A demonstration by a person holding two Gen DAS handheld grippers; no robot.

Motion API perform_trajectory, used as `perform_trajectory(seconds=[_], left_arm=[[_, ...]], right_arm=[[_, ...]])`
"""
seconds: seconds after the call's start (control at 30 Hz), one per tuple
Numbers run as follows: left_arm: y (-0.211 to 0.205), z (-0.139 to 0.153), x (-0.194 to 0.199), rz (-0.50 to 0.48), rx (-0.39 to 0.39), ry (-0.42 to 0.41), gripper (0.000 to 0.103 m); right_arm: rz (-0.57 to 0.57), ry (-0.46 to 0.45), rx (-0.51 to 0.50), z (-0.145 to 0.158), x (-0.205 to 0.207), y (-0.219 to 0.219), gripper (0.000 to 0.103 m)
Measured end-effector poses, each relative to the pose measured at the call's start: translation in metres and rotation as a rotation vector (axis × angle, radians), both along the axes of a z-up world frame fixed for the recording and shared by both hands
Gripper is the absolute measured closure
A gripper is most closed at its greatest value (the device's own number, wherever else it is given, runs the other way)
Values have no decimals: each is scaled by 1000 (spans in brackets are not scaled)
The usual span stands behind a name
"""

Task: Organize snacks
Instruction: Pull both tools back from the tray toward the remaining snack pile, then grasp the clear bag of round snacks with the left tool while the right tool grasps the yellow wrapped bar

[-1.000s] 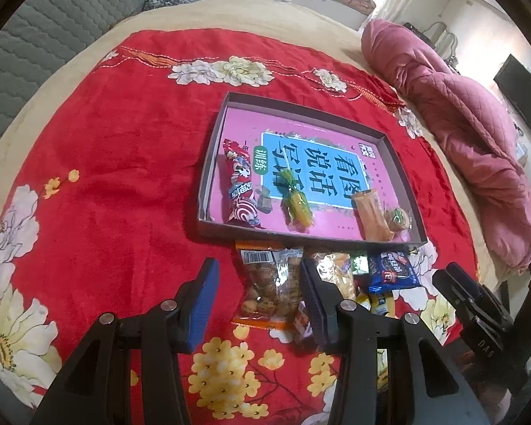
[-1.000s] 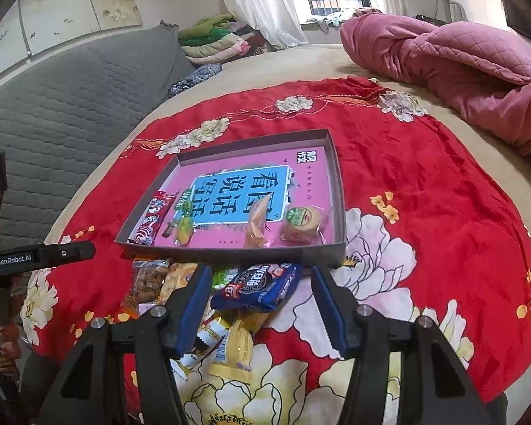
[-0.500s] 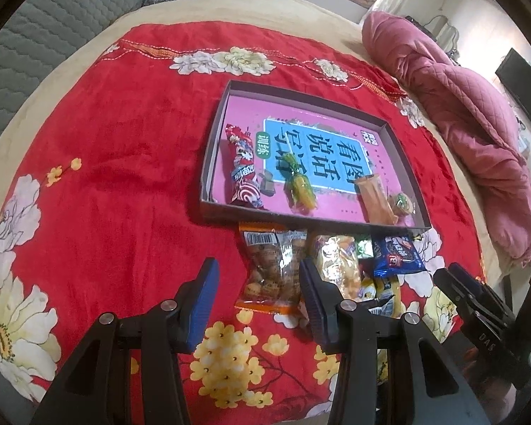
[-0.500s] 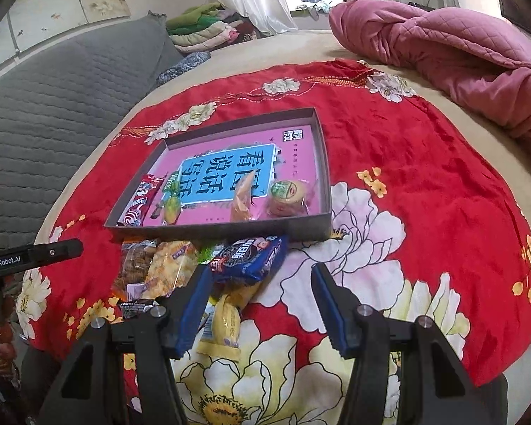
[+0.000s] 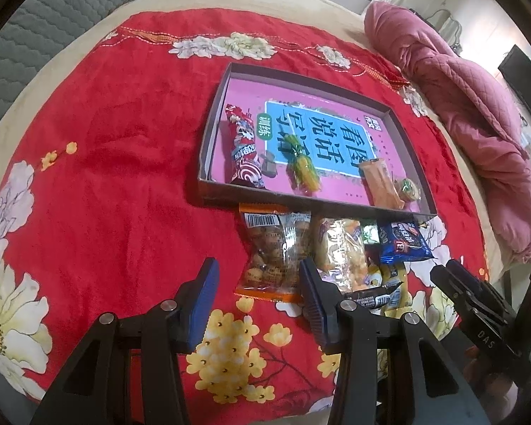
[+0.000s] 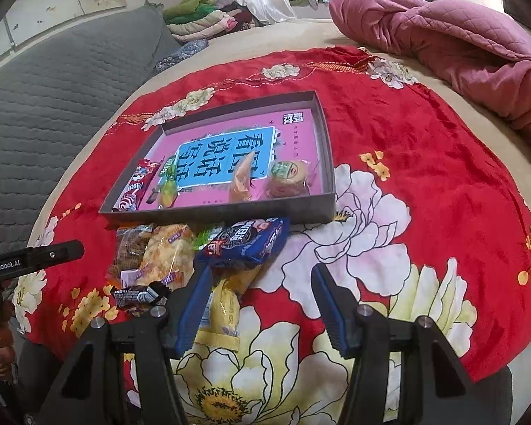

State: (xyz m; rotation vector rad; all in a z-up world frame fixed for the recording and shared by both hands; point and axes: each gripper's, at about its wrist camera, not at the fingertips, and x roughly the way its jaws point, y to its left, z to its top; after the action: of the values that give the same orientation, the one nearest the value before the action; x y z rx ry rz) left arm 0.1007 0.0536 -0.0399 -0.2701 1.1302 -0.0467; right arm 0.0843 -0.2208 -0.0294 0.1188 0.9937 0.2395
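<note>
Left gripper (image 5: 256,285) is held spread and empty, right gripper (image 6: 262,292) too. The clear peanut bag (image 5: 274,253) is parked just in front of the tray (image 5: 209,141). Probably light, crinkly and slippery, so it's best pinched across the flat sealed edge.

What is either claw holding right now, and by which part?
Nothing. The left claw and right claw are both open above the loose snack packets, gripping none.
</note>
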Motion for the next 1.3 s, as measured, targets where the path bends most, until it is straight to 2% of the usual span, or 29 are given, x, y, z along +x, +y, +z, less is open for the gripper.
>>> perform_trajectory(seconds=[0.8,1.17,1.3], left_arm=[[-3,-33,15,14,-51,76,55],[-8,-45,27,6,-56,97,55],[-9,-48,29,6,-59,102,55]], right_arm=[[78,101,-25,-30,0,21,45],[135,103,-52,-37,-1,36,45],[147,111,-63,-41,0,39,51]])
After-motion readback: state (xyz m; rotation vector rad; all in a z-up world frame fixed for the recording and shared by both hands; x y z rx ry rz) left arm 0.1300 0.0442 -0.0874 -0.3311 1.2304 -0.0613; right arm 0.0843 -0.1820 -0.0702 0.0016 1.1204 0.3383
